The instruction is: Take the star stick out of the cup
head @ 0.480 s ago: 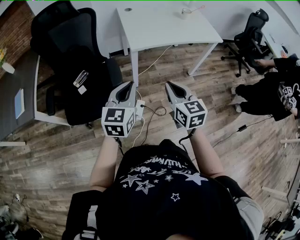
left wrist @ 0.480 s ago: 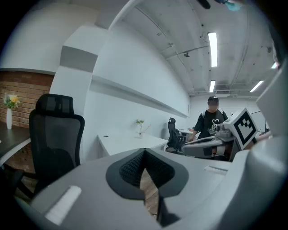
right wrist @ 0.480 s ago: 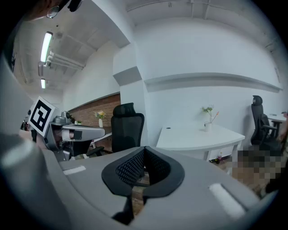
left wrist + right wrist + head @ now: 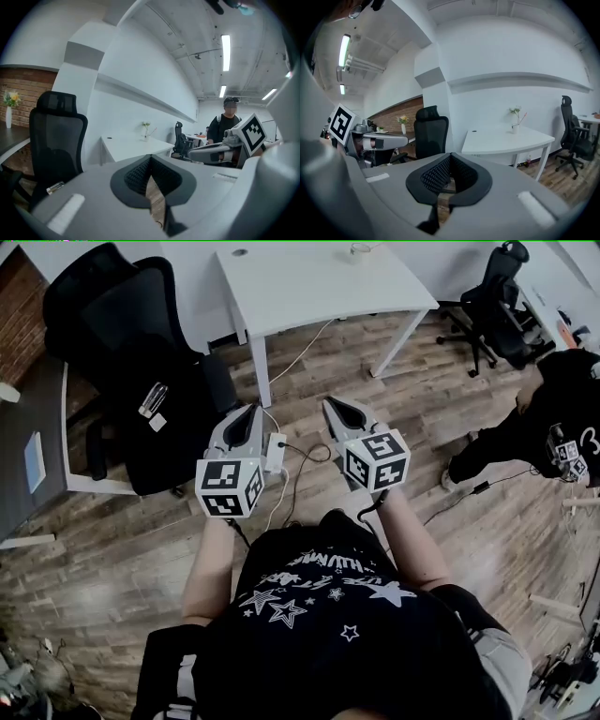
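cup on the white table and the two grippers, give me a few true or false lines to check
1. The cup stands on the white table. True.
2. The right gripper holds the stick. False: its jaws are together on nothing, and a thin stick stands in the cup.
3. The left gripper hangs open over the cup. False: its jaws are together, and it is well short of the table.
4. In the head view, a black office chair stands left of the table. True.
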Tool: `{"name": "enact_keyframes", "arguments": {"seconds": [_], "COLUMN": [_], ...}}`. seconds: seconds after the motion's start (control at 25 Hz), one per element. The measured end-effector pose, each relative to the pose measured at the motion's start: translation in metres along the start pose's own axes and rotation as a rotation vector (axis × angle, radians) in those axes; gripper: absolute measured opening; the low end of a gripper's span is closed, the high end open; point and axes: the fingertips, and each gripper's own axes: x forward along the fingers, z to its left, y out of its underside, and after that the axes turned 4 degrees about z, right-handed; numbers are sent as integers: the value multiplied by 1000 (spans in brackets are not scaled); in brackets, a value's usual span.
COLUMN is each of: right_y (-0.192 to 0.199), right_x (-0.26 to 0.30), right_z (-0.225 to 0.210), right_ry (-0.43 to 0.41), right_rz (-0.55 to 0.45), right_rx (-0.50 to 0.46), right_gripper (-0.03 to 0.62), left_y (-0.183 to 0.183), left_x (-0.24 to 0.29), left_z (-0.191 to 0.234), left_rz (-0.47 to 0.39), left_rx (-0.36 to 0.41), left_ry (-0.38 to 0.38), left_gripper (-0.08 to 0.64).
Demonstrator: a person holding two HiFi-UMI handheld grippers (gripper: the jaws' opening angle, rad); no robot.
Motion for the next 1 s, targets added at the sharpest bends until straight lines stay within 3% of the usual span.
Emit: {"name": "enact_keyframes", "arguments": {"seconds": [0.44, 0.72, 1.0], "right_y": [10, 10, 4], "right_x": [-3, 11, 53], "right_z": [-16, -63, -139], "right_ry": [43, 73, 35], "right_rz": [4, 6, 27], "right_rx": [45, 94, 114], "right_gripper": [15, 15, 15], "left_y": [11, 4, -4], "left_x": [15, 57, 132], "left_z": [-1, -6, -8], "left_rz": [43, 54, 82], "left_rx": [-4, 2, 1], "left_ry": [37, 55, 9], "left_gripper": [3, 3, 3]}}
